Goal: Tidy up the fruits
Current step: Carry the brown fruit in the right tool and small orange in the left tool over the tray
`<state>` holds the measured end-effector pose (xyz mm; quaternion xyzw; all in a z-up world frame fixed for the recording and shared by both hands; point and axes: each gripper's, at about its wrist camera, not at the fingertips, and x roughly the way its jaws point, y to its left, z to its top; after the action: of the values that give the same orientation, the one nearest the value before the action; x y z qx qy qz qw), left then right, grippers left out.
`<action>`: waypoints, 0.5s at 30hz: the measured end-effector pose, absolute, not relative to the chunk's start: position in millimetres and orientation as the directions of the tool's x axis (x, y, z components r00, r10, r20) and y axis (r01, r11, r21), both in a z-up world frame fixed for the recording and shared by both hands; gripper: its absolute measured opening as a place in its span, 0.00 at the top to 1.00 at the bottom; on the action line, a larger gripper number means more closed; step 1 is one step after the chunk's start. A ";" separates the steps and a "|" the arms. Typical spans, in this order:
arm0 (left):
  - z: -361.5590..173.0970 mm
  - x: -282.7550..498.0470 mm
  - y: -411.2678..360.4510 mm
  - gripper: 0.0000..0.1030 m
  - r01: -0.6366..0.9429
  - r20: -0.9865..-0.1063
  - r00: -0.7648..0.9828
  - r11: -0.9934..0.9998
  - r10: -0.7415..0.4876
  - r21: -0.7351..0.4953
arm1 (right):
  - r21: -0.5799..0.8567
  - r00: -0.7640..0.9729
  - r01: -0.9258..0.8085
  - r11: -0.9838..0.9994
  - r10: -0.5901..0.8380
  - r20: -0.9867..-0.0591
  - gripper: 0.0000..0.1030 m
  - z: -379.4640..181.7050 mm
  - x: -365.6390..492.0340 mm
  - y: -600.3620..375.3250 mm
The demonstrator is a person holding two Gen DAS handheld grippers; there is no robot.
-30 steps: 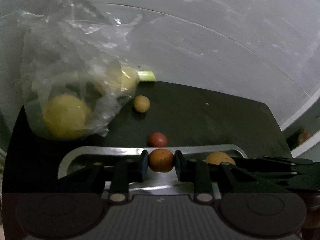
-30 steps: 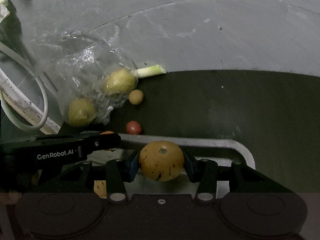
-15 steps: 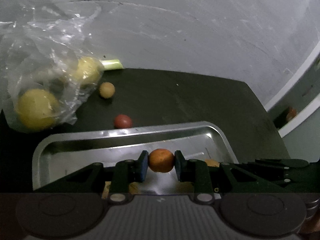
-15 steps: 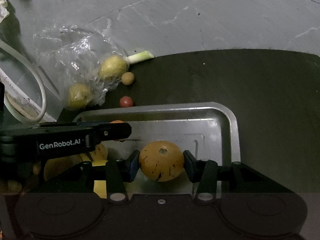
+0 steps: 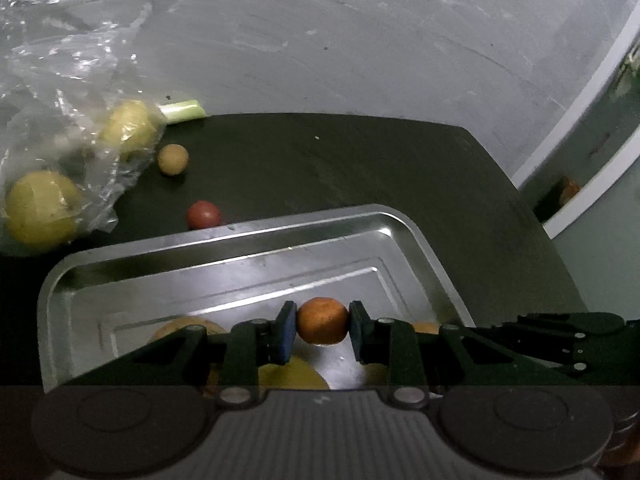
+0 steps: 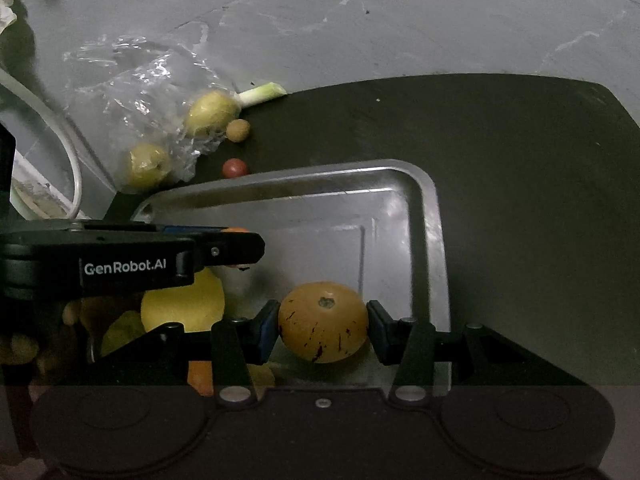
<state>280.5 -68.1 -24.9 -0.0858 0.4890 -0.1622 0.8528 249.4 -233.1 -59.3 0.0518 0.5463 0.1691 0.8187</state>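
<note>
My left gripper (image 5: 322,321) is shut on a small orange fruit (image 5: 322,320), held above the metal tray (image 5: 248,240). My right gripper (image 6: 323,322) is shut on a larger yellow-orange fruit with dark specks (image 6: 323,322), also over the tray (image 6: 434,216). Several yellow and orange fruits lie in the tray's near left part (image 6: 184,304), partly hidden by the left gripper's body (image 6: 120,262). Beyond the tray on the dark table lie a small red fruit (image 5: 203,215) and a small tan fruit (image 5: 173,159).
A clear plastic bag (image 5: 68,92) at the far left holds two yellow fruits (image 5: 40,210) (image 5: 128,126). A green stalk (image 5: 182,110) pokes out by the grey wall. A white cable (image 6: 68,160) curves at the left. The table's right edge (image 5: 532,216) drops off.
Both grippers have pulled back and risen with their fruits, so much more of the tray's inside shows below them. The bag and loose fruits look farther off.
</note>
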 end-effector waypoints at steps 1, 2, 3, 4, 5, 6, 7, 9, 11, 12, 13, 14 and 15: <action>-24.9 279.6 -70.8 0.71 0.198 -0.807 0.466 0.932 -0.362 -0.303 | 0.266 0.347 -0.218 0.939 0.329 -0.878 0.53 -58.9 247.3 -234.7; -25.0 278.6 -72.7 0.71 0.205 -0.808 0.464 0.931 -0.363 -0.301 | 0.263 0.348 -0.215 0.940 0.326 -0.879 0.53 -58.6 245.5 -236.3; -25.2 277.6 -74.8 0.71 0.213 -0.809 0.460 0.930 -0.366 -0.300 | 0.262 0.348 -0.211 0.942 0.323 -0.880 0.53 -58.4 243.6 -237.8; -25.4 276.4 -77.0 0.71 0.218 -0.810 0.456 0.929 -0.368 -0.299 | 0.262 0.347 -0.207 0.943 0.321 -0.881 0.53 -58.3 241.8 -239.3; -25.7 275.5 -78.8 0.71 0.224 -0.811 0.453 0.928 -0.369 -0.297 | 0.261 0.347 -0.203 0.944 0.319 -0.882 0.53 -58.3 239.9 -240.8; -25.4 274.6 -80.7 0.71 0.230 -0.811 0.456 0.929 -0.367 -0.291 | 0.260 0.346 -0.201 0.945 0.316 -0.883 0.53 -58.3 238.3 -241.7; -25.0 273.7 -82.7 0.71 0.237 -0.811 0.458 0.929 -0.364 -0.284 | 0.259 0.347 -0.198 0.945 0.315 -0.884 0.53 -58.2 236.5 -242.6; -24.8 273.3 -84.2 0.71 0.242 -0.812 0.457 0.929 -0.364 -0.281 | 0.257 0.348 -0.197 0.946 0.312 -0.884 0.53 -57.4 232.6 -244.3; -24.2 273.3 -85.4 0.71 0.245 -0.813 0.455 0.929 -0.363 -0.278 | 0.248 0.350 -0.200 0.948 0.306 -0.886 0.53 -56.4 229.6 -244.4; -23.8 273.0 -85.8 0.71 0.247 -0.814 0.454 0.929 -0.363 -0.276 | 0.241 0.351 -0.204 0.949 0.301 -0.887 0.53 -55.7 228.0 -244.6; -23.6 272.8 -86.0 0.71 0.249 -0.814 0.454 0.929 -0.362 -0.274 | 0.236 0.351 -0.207 0.949 0.298 -0.888 0.53 -55.2 226.6 -244.0; -23.2 272.4 -86.7 0.71 0.252 -0.815 0.454 0.929 -0.360 -0.270 | 0.232 0.351 -0.212 0.949 0.296 -0.889 0.53 -54.6 224.9 -244.5; -22.8 271.9 -87.1 0.71 0.255 -0.815 0.454 0.929 -0.359 -0.267 | 0.227 0.350 -0.217 0.949 0.293 -0.890 0.53 -54.3 223.5 -244.4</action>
<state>271.9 -87.1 -22.8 -0.0530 0.4903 -0.1802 0.8511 223.5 -244.4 -54.3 0.0347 0.5485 0.1553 0.8209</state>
